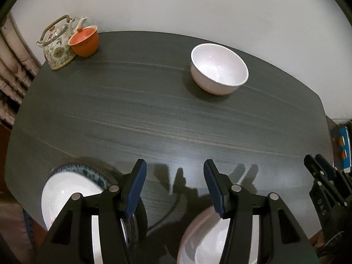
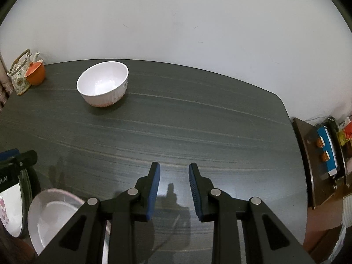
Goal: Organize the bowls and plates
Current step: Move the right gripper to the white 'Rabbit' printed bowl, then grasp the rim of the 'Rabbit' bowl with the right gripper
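**Three pieces of crockery left to gather, each best taken by the rim**

One deep white ceramic bowl (image 1: 219, 69) stands upright and alone toward the far side of the dark grey wood-grain table (image 1: 154, 118), well apart from everything else. Near the table's front edge lie a shallow white plate with a pinkish rim (image 2: 52, 215) and, to its left, a white plate with a blue patterned border (image 1: 72, 189); whether that one rests on another dish I cannot tell.

The left hand-held gripper (image 1: 175, 187) hangs over bare table between the two plates, jaws apart and holding nothing. The right hand-held gripper (image 2: 173, 189) also has its jaws apart, though more narrowly, with only table beneath.

All three pieces look like glazed ceramic: stiff, fairly heavy, slick under the pads and liable to chip or shatter if dropped or knocked together. My judgement is that the bowl is best pinched across its wall at the rim, one pad inside and one outside. The plates lie low, so a pad must slip under the raised lip; a firm grip and a gentle set-down matter.

A patterned ceramic teapot (image 1: 57, 44) and a lidded orange pot (image 1: 84, 41) sit in the far left corner.
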{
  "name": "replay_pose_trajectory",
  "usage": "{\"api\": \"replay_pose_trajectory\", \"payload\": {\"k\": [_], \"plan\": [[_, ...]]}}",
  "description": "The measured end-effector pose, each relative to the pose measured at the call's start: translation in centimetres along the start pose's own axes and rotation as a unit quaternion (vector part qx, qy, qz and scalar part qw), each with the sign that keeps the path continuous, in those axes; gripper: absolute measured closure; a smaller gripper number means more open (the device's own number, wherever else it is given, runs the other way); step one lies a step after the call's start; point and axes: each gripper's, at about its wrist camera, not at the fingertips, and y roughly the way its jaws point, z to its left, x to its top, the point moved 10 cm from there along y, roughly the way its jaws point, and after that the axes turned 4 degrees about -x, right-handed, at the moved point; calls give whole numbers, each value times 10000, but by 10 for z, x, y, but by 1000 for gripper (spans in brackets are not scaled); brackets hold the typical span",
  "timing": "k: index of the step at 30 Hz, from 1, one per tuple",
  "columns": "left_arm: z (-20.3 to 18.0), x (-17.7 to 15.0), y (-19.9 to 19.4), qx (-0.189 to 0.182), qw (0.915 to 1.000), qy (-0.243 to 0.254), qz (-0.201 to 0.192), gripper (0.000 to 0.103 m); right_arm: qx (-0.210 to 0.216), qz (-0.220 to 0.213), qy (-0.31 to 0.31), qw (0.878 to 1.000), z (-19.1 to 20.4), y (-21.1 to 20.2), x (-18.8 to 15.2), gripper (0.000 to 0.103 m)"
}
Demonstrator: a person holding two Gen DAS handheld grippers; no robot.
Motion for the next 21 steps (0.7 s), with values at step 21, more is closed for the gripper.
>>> {"api": "replay_pose_trajectory", "payload": {"k": [21], "plan": [[-8, 111, 39, -401, 9982, -137, -422, 52, 1745, 361, 692, 9816, 15, 66, 87, 75]]}}
